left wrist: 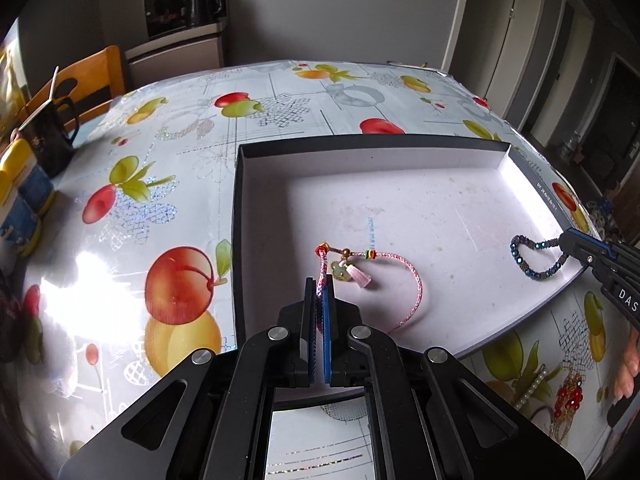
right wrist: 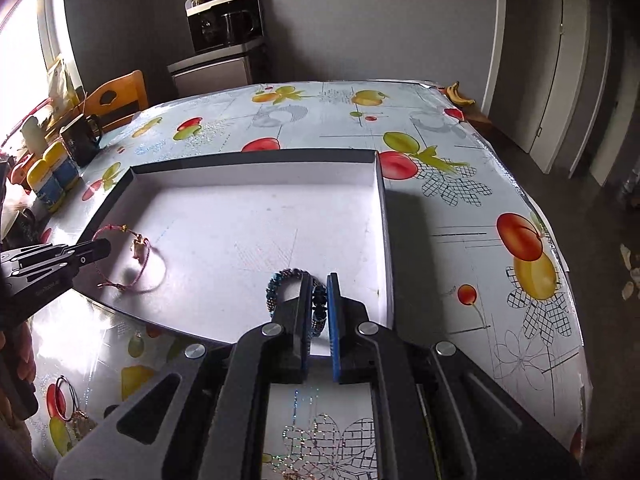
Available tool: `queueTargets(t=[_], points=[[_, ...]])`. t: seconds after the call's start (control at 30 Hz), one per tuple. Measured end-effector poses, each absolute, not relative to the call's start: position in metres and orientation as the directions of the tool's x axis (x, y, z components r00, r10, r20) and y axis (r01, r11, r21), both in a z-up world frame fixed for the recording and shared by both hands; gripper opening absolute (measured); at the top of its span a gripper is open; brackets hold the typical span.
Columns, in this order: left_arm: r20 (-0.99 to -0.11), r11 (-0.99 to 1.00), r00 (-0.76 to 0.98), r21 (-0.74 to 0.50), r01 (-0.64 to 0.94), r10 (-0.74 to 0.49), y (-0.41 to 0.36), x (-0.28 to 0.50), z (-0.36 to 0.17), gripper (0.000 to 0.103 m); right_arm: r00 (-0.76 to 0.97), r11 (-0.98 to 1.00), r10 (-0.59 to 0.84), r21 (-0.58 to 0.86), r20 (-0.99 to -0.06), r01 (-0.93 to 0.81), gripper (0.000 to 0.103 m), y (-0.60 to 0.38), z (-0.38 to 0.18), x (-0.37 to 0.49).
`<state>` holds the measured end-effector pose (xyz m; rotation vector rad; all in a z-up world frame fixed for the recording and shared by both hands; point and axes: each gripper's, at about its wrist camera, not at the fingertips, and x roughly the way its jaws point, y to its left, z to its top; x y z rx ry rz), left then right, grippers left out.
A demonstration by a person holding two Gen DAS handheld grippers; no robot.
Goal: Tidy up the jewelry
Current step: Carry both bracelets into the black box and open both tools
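A shallow black box with a white floor (left wrist: 400,200) lies on the fruit-print table; it also shows in the right wrist view (right wrist: 248,216). My left gripper (left wrist: 320,284) is shut on a pink cord bracelet (left wrist: 416,284) with a tassel charm, which hangs onto the box floor; it also shows in the right wrist view (right wrist: 152,268). My right gripper (right wrist: 318,280) holds a dark blue beaded bracelet (right wrist: 280,280) between its jaws, with a small gap on the right pad. The beaded bracelet (left wrist: 532,256) rests near the box's right edge.
More jewelry, pearls and red beads (left wrist: 560,396), lies on the table in front of the box. A black mug (left wrist: 48,140) and yellow-lidded jars (left wrist: 20,200) stand at the far left. A wooden chair (left wrist: 88,80) stands behind the table.
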<state>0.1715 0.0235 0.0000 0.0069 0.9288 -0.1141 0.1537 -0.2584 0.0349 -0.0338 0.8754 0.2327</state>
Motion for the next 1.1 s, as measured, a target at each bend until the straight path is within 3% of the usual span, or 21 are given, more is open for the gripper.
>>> queueTargets(t=[0.6,0.7,0.73,0.8,0.83,0.87,0.97,1.1], points=[[-0.798,0.995,0.598,-0.028,0.098,-0.081,0.017,0.169,-0.008,0.005,0.625,0.976,0.152,0.014,-0.765,-0.219,0.007,-0.258,0.030,0.149],[-0.795,0.995,0.600,-0.036,0.090,-0.083,0.018,0.168,-0.008,0.012,0.630,0.975,0.153,0.013,-0.761,-0.221,0.007,-0.259,0.031,0.147],[-0.793,0.996,0.604,-0.036,0.087,-0.081,0.019,0.168,-0.007,0.021,0.630,0.975,0.156,0.017,-0.761,-0.221,0.009,-0.259,0.031,0.147],[-0.789,0.995,0.609,-0.037,0.093,-0.086,0.017,0.167,-0.005,0.027,0.630,0.974,0.169,0.033,-0.758,-0.222,0.027,-0.260,0.032,0.146],[-0.788,0.995,0.609,-0.037,0.096,-0.088,0.016,0.166,-0.004,0.032,0.631,0.973,0.181,0.046,-0.754,-0.225,0.047,-0.261,0.033,0.144],[-0.785,0.995,0.613,-0.035,0.098,-0.088,0.016,0.166,-0.003,0.042,0.637,0.972,0.191,0.055,-0.747,-0.227,0.054,-0.261,0.034,0.142],[-0.760,0.993,0.641,-0.051,0.110,-0.110,0.015,0.159,0.007,0.065,0.657,0.969,0.208,0.061,-0.724,-0.239,0.055,-0.259,0.041,0.135],[-0.716,0.991,0.687,-0.061,0.120,-0.127,0.015,0.146,0.025,0.078,0.682,0.964,0.235,0.077,-0.693,-0.254,0.072,-0.261,0.053,0.123]])
